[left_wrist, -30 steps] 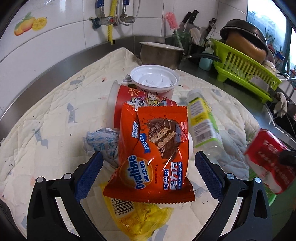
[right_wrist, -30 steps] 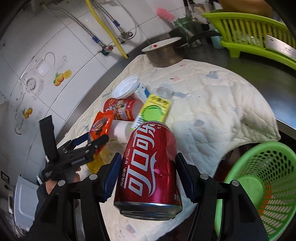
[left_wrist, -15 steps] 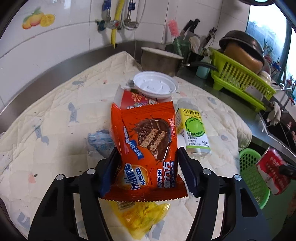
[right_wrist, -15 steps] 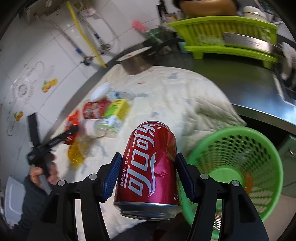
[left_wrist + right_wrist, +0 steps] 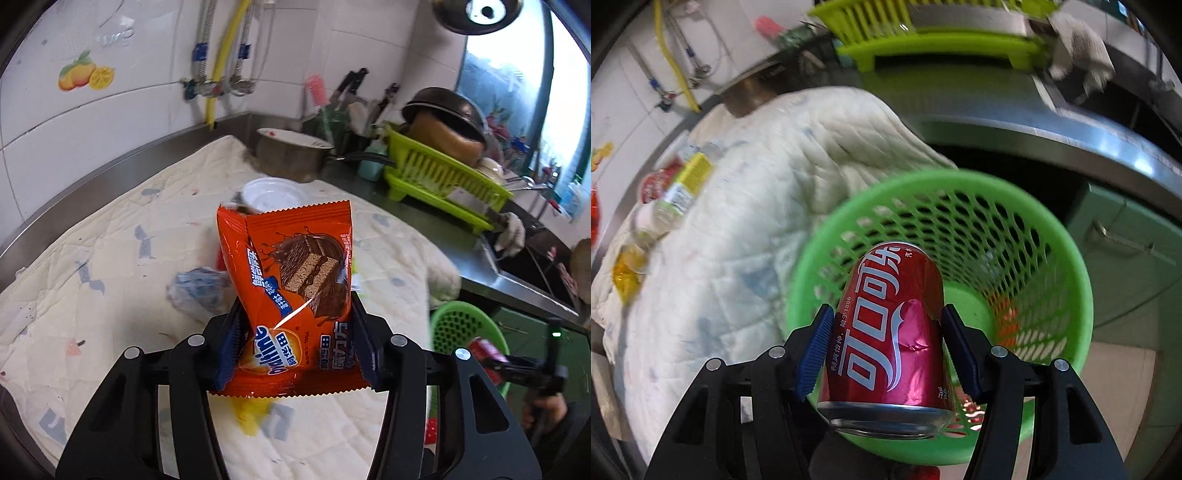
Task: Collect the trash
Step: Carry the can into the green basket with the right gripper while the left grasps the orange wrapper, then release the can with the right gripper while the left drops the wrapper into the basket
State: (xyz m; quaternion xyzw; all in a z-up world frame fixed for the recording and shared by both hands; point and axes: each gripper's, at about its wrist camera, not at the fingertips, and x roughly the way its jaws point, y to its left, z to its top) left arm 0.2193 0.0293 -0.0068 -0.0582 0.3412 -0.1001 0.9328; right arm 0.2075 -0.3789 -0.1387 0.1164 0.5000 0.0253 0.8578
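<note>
Tools both loaded: our left tool, jaws just closing, clamps the orange snack packet above the quilted surface; right tool grips the red can over the green basket.

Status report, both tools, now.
Left tool just closed on orange snack packet. Right tool holds red can over green basket. Nothing blocking.

Orange snack packet clamped between the left gripper fingers, just closed, above the quilted cloth.
</note>
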